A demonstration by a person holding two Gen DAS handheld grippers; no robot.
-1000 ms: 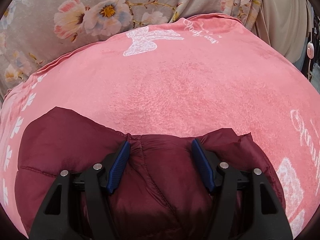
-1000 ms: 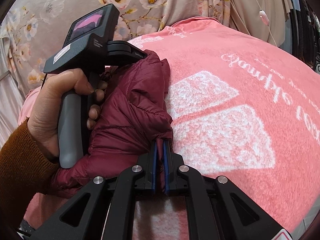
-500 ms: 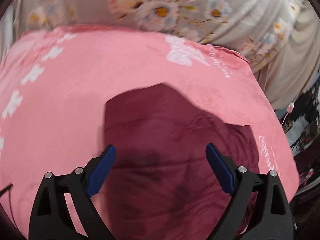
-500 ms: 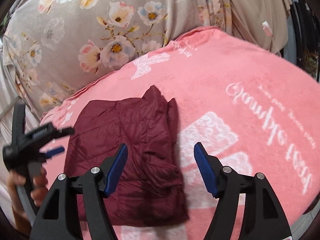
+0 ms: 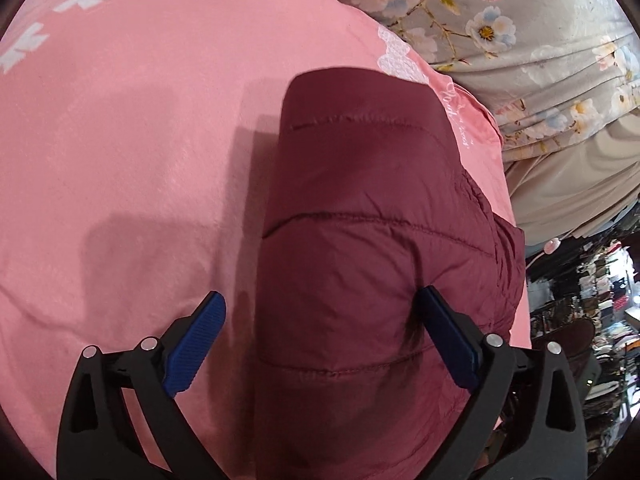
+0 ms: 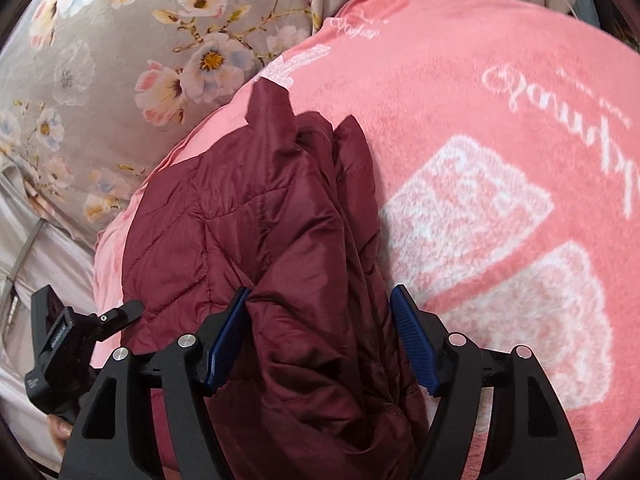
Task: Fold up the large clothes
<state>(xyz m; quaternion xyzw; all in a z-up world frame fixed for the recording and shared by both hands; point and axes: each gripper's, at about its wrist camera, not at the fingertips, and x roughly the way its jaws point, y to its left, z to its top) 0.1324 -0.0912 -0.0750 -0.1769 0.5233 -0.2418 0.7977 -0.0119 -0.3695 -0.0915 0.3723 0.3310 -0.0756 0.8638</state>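
- the maroon puffer jacket [image 5: 372,248] lies folded into a thick bundle on the pink blanket [image 5: 132,128], near its far edge by the floral cloth [image 6: 100,80].
- left gripper [image 5: 322,338] — jaws spread wide above the jacket's near end, nothing clamped.
- right gripper [image 6: 318,340] — jaws wide apart, straddling a raised fold without pinching it.
- the left gripper also shows at the lower left of the right wrist view.

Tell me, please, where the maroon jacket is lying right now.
The maroon jacket lies folded on the pink blanket, near its edge by the floral sheet.
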